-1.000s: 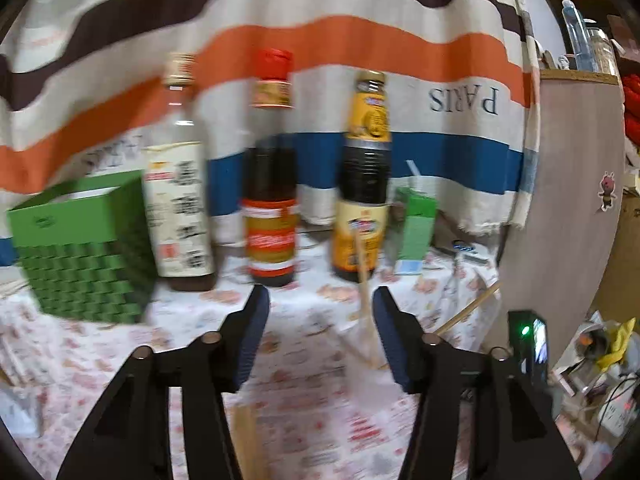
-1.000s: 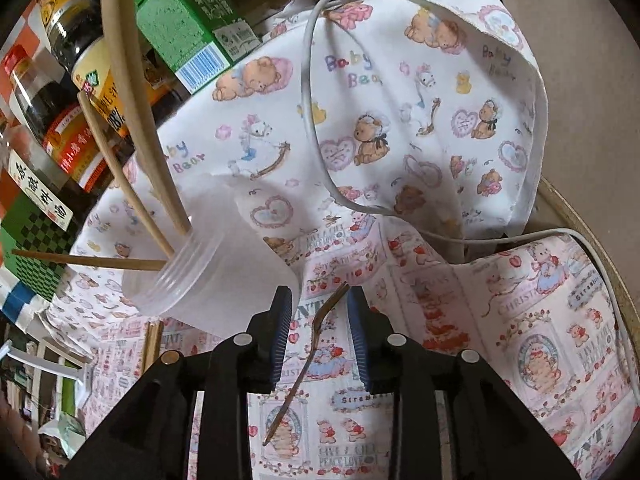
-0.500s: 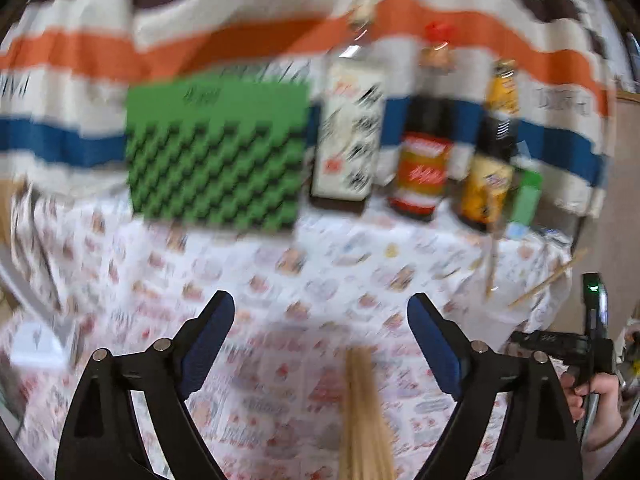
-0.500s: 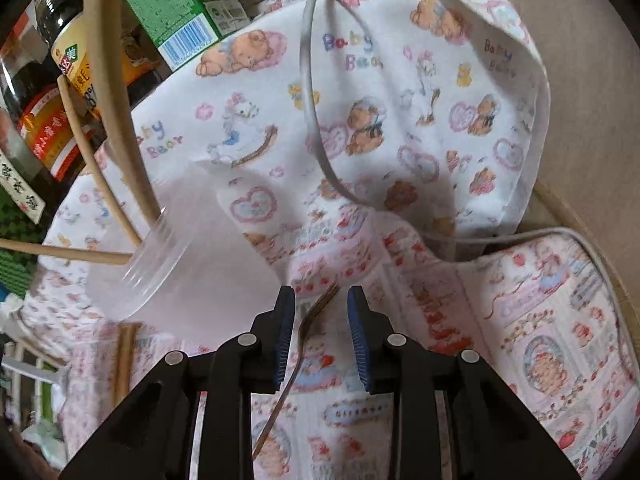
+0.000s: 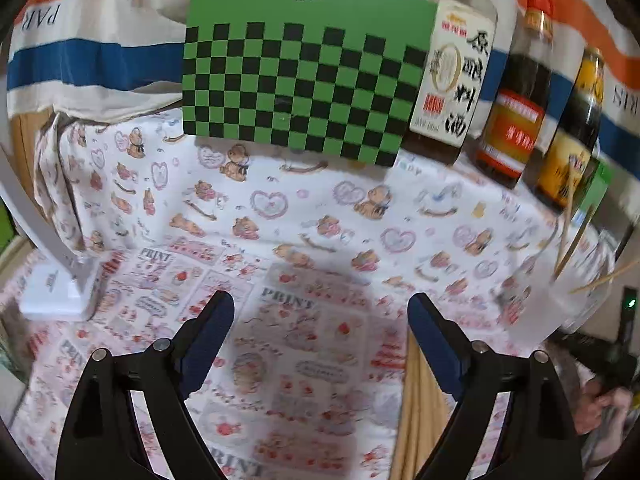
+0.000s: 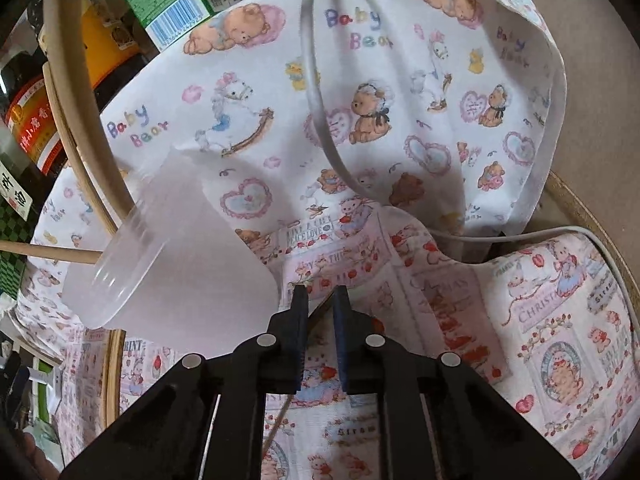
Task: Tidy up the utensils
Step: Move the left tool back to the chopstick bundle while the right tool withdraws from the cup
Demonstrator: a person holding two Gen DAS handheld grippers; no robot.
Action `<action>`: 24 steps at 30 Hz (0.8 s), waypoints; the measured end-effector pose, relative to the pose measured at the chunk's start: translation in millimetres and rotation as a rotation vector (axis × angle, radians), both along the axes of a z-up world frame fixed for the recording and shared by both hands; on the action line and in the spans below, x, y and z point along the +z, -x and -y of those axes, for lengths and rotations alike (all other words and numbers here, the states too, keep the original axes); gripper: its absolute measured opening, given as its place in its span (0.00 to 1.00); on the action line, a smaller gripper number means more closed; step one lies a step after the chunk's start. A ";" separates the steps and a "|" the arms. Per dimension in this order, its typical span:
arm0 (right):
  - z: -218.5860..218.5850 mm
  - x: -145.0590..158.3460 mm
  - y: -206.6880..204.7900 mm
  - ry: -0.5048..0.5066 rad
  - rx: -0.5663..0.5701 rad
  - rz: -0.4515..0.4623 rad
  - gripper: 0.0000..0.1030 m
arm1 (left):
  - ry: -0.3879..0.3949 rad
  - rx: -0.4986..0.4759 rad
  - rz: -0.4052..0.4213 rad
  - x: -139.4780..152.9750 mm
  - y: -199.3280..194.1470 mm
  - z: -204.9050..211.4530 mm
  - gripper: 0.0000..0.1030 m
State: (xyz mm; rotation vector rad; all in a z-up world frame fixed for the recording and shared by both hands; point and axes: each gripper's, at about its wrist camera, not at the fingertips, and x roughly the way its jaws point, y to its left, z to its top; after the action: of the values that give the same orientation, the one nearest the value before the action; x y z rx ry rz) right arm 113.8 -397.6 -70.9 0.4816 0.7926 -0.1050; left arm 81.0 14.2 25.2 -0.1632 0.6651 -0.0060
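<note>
**Right side pinches a thin utensil beside the cup**

My left hand-held gripper [image 5: 320, 320] hangs released, jaws wide apart, over the printed cloth on the counter [image 5: 280, 216]. Wooden chopsticks [image 5: 416, 412] lie at the lower right of that frame, just beside its right finger. My right hand-held gripper [image 6: 320, 300] is clenched on a thin metal utensil [image 6: 276, 424]; which kind I cannot tell. At centre left stands a translucent cup [image 6: 172, 248] holding more chopsticks [image 6: 76, 92].
</note>
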 end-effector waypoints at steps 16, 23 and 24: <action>23.7 31.4 53.7 -0.228 -0.016 0.120 0.02 | 0.030 0.028 -0.038 -1.1 -0.8 -10.0 0.85; 3.2 73.4 82.1 -0.160 0.015 0.257 0.02 | 0.049 0.046 -0.040 -1.7 -1.7 -16.1 0.85; 1.7 76.0 84.3 -0.159 0.027 0.265 0.02 | 0.050 0.049 -0.042 -2.3 -2.1 -16.6 0.85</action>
State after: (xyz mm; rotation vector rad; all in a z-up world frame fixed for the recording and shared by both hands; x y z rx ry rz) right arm 29.5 -399.3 5.2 0.6208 0.5491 0.0474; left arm 83.1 30.8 22.8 -0.2278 0.7031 0.0281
